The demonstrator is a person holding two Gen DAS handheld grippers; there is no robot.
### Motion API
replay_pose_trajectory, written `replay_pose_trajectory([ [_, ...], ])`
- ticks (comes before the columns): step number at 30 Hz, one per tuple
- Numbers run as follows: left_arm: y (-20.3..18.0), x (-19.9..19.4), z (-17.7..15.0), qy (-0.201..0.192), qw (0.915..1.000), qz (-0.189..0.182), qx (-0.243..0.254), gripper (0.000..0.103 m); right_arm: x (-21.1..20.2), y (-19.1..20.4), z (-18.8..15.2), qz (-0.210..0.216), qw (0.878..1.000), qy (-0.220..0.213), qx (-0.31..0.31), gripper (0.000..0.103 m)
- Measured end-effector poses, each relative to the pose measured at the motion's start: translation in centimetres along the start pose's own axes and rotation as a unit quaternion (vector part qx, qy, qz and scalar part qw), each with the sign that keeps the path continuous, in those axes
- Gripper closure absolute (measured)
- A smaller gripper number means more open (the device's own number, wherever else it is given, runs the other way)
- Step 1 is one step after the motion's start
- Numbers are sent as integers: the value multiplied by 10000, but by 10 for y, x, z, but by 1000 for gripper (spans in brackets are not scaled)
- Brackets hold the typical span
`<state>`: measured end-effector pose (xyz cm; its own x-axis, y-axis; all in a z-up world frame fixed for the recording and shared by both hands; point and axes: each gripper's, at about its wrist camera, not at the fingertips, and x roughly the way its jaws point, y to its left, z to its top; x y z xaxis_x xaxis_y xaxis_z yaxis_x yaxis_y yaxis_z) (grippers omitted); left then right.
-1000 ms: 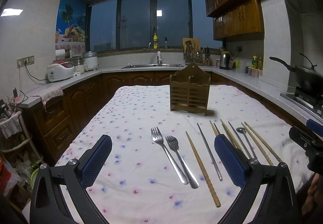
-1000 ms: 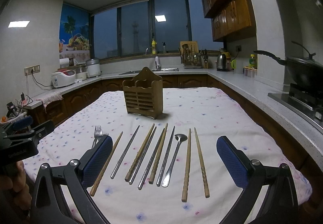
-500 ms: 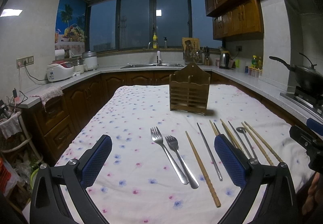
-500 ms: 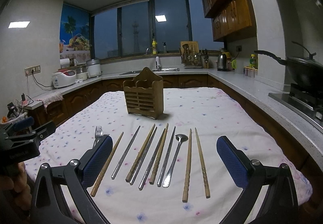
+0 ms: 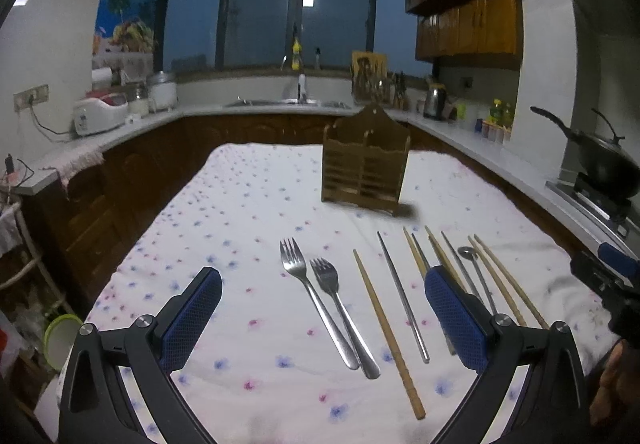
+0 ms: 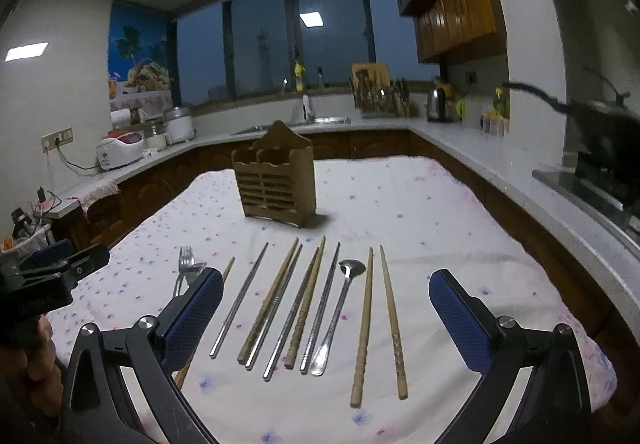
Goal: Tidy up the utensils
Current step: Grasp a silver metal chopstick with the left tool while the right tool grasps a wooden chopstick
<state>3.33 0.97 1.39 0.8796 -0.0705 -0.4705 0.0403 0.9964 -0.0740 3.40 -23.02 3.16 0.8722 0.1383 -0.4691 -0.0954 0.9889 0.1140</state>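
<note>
A wooden utensil holder stands upright mid-table on a flowered cloth. In front of it lie two metal forks, several wooden chopsticks, several metal chopsticks and a metal spoon, side by side. My left gripper is open and empty, low over the forks. My right gripper is open and empty, low over the chopsticks and spoon. Each gripper shows at the edge of the other's view.
The table is ringed by kitchen counters with a rice cooker, a sink, a kettle and a wok on a stove. A narrow aisle runs on each side.
Both grippers have tipped down and moved a little closer to the utensils, the right one more. Both stay open and empty. The utensils have not moved.
</note>
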Motion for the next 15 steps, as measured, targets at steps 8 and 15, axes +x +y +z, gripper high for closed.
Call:
replay_pose_trajectory([
  [8, -4, 40, 37, 509, 9985, -197, 11, 2, 33, -26, 16, 15, 9985, 460, 293, 1],
  [15, -8, 82, 62, 883, 9952, -419, 42, 13, 71, -48, 26, 32, 9944, 952, 461, 20],
])
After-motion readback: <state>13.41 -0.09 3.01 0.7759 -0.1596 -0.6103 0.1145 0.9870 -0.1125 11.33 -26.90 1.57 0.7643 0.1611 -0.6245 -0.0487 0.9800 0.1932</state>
